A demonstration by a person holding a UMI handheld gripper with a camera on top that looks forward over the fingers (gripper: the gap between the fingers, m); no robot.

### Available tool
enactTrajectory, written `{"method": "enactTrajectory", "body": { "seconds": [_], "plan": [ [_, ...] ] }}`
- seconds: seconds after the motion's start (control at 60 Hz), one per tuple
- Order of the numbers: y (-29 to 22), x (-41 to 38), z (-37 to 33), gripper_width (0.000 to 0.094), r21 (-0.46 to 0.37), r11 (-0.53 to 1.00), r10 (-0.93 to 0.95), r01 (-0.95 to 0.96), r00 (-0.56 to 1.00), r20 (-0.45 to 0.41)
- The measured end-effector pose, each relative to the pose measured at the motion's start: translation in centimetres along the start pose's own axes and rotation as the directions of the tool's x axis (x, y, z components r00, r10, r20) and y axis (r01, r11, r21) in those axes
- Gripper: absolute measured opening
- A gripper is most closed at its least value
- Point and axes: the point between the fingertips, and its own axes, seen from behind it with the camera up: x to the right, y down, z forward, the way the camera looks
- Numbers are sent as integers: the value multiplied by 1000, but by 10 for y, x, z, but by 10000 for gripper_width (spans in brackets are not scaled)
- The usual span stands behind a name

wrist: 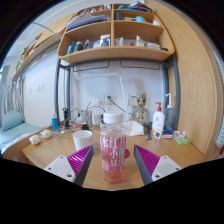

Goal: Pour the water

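Note:
A clear plastic bottle (113, 150) with a white cap, a pink label and pinkish liquid stands upright on the wooden desk (60, 150), between my fingers. My gripper (113, 158) is open; the pink pads (82, 158) flank the bottle with a small gap on each side. A white cup (83, 139) stands on the desk just left of the bottle, beyond the left finger.
A white pump bottle (158, 121) stands at the back right by small items (180, 137). Cables and small objects line the back wall (100, 115). A wooden shelf (115, 45) with several things hangs above. A small white object (36, 139) lies at the left.

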Motion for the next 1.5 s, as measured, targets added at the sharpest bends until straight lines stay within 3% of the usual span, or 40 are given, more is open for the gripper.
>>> {"method": "enactTrajectory", "body": {
  "seconds": [0.133, 0.267, 0.3, 0.55, 0.667, 0.85, 1.033, 1.133, 1.3, 1.5],
  "plan": [
    [3, 8, 22, 750, 5, 1000, -28, 29, 999, -38],
    [15, 3, 35, 580, -24, 1000, 7, -7, 1000, -14],
    [15, 1, 36, 434, -20, 1000, 17, -17, 1000, -12],
    [11, 9, 35, 307, 25, 998, -47, 50, 994, -95],
    [10, 5, 36, 307, 20, 995, -99, 102, 989, -106],
    [-18, 10, 57, 307, -21, 928, -371, 371, 921, -118],
    [-58, 22, 97, 308, -85, 565, -819, 821, 545, -180],
    [-70, 14, 115, 311, -100, 305, -945, 947, 288, -155],
    [-76, -2, 135, 310, -118, -20, -992, 993, -34, -124],
    [-82, -13, 143, 310, -152, -389, -910, 908, -405, -86]
  ]
}}
